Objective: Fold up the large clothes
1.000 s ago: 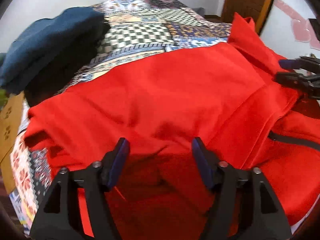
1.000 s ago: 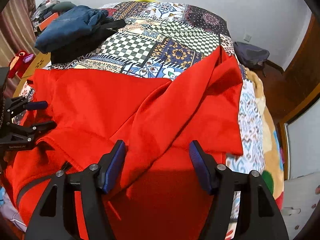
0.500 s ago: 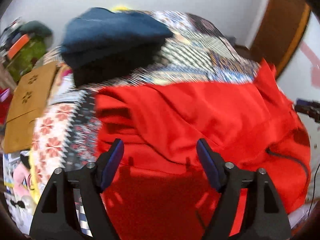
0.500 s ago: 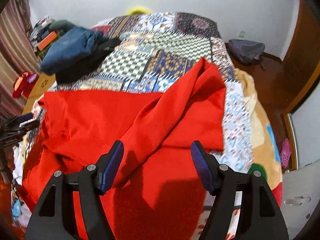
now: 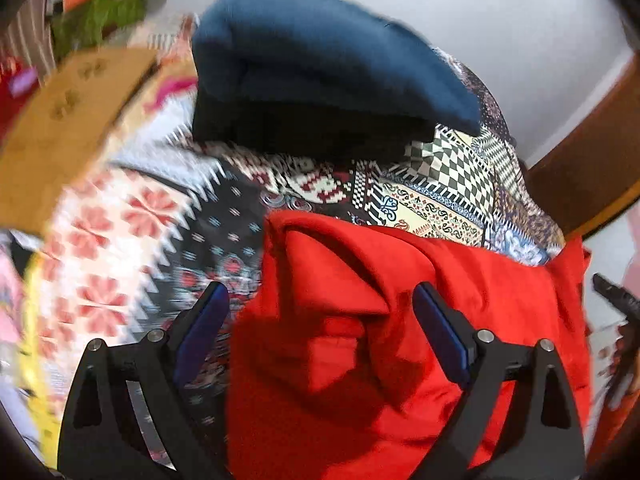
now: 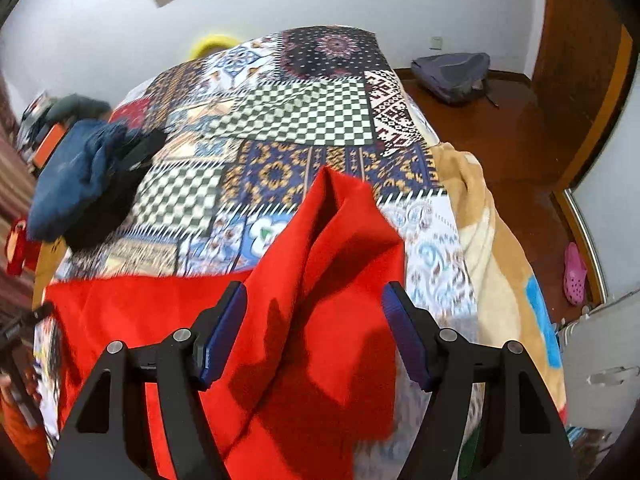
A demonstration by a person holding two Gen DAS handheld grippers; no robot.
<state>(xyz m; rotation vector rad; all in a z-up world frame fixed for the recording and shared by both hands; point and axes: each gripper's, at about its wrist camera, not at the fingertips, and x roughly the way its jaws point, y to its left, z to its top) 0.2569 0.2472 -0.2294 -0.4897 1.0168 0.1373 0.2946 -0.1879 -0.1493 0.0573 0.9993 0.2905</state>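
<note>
**Red garment spread on the bed, both hand-held grippers wide open**

Left wrist view: left hand-held gripper point(image 5: 320, 320) spread wide, blue pads point(image 5: 202, 330) well apart, nothing between them but air above the cloth. Below, a rumpled corner of the red garment point(image 5: 400, 320), bunched into thick folds and lying toward the near edge of the bed point(image 5: 132, 240). Beyond the garment, the patchwork bedspread point(image 5: 440, 192) bare, then a stack of dark blue folded clothes point(image 5: 320, 52) on top of something black, toward the bed's far side. At the left edge of the bed, a tan cardboard piece point(image 5: 68, 120), blurred. At the far right of the frame, a dark tip of the right hand-held gripper point(image 5: 612, 294), beside the garment's right side.

Right wrist view: right hand-held gripper point(image 6: 314, 332) likewise fully parted, pads point(image 6: 222, 334) clear of the fabric, holding nothing. Red garment point(image 6: 320, 300) lying across the near part of the bed point(image 6: 492, 240), one flap raised into a peaked ridge pointing toward the bed's middle. Patchwork bedspread point(image 6: 304, 116) showing past it. Dark blue folded clothes point(image 6: 80, 176) near the bed's left edge. On the wooden floor beyond the bed's far right corner, a grey backpack point(image 6: 452, 74); near the right wall, a pink slipper point(image 6: 574, 272).
</note>
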